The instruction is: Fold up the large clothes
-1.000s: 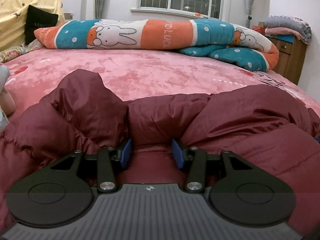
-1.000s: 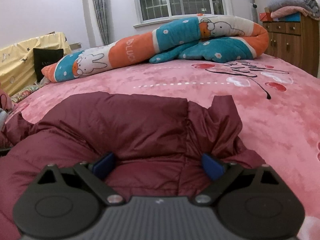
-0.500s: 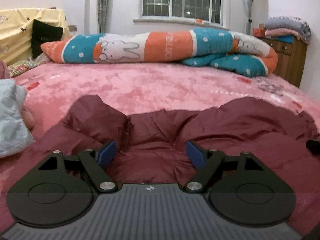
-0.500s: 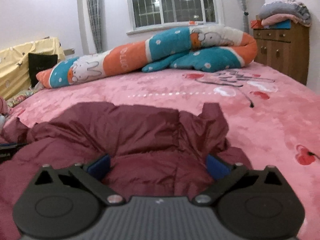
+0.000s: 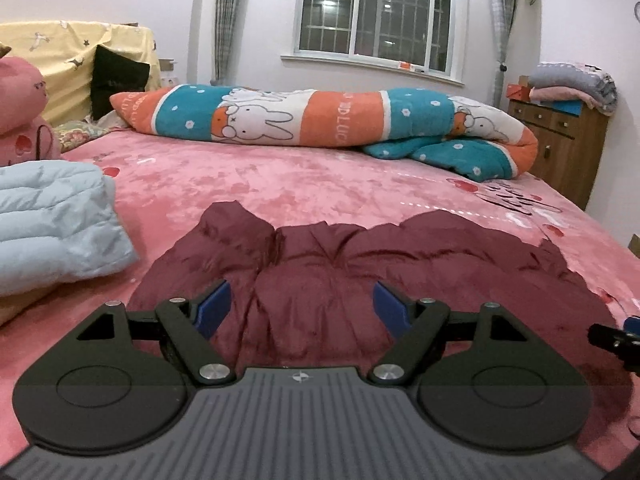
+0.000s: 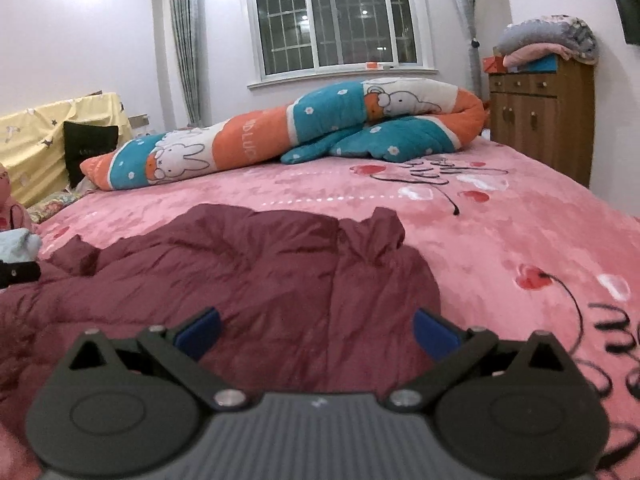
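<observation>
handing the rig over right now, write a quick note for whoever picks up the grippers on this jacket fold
Left gripper: jaws have just been opening, now wide, nothing between the pads, above the jacket's near edge.
Right gripper: open wide, empty, also over the near edge.
Maroon puffer jacket: lies bunched on the pink bedspread, released, one part sticking up at each far corner.
Light blue garment: on the bed to the left, apart from the jacket.
Done: a fold seems laid away from you; both grips let go.
Left: probably flatten the raised corners and fold again; how far along it is, I can't tell.
</observation>
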Demonstrator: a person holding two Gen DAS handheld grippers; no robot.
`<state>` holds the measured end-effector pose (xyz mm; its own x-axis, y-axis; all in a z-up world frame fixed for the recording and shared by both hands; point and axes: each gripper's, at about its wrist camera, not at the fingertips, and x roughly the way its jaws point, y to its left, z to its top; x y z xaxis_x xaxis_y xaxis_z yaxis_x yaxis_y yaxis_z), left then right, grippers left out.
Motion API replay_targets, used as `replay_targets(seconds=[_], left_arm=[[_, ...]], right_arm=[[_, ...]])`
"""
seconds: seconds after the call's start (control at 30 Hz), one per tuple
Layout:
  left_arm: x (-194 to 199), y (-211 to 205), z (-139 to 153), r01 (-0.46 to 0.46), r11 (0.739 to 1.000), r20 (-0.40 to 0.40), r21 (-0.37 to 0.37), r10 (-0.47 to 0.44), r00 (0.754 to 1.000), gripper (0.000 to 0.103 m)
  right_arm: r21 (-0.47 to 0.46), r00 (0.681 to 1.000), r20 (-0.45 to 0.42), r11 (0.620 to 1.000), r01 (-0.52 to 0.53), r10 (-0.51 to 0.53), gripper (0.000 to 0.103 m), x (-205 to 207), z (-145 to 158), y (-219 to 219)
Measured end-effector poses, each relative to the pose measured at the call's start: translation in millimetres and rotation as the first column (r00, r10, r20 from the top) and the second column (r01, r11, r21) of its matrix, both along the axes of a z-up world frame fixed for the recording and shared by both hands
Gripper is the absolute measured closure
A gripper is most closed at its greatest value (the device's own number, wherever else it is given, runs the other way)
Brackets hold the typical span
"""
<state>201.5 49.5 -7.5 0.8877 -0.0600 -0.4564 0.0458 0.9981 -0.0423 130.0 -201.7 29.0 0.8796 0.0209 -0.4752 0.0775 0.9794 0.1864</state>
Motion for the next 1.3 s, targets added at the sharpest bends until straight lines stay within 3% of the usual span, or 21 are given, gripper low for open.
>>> replay_targets(seconds=[0.33, 0.6, 1.3], left_arm=[[-56.2, 31.9, 11.5, -0.048, 0.996, -0.041, -0.070, 0.046, 0.998, 0.007], [-77.0, 50.2, 26.6, -0.080, 0.992, -0.051, -0.099, 0.076, 0.996, 0.008], [-146.6, 43.2, 58.0, -0.005, 0.997, 0.055, -0.076, 0.009, 0.998, 0.005]], right_arm=[[0.013, 0.999, -0.034, 1.000, -0.001, 0.002, 0.001, -51.8, 9.8, 12.7], [0.041, 0.998, -0.065, 0.999, 0.008, -0.005, 0.001, -82.3, 15.4, 18.4], [-0.062, 1.000, 0.005, 0.998, -0.013, 0.013, 0.001, -147.7, 58.4, 50.3]])
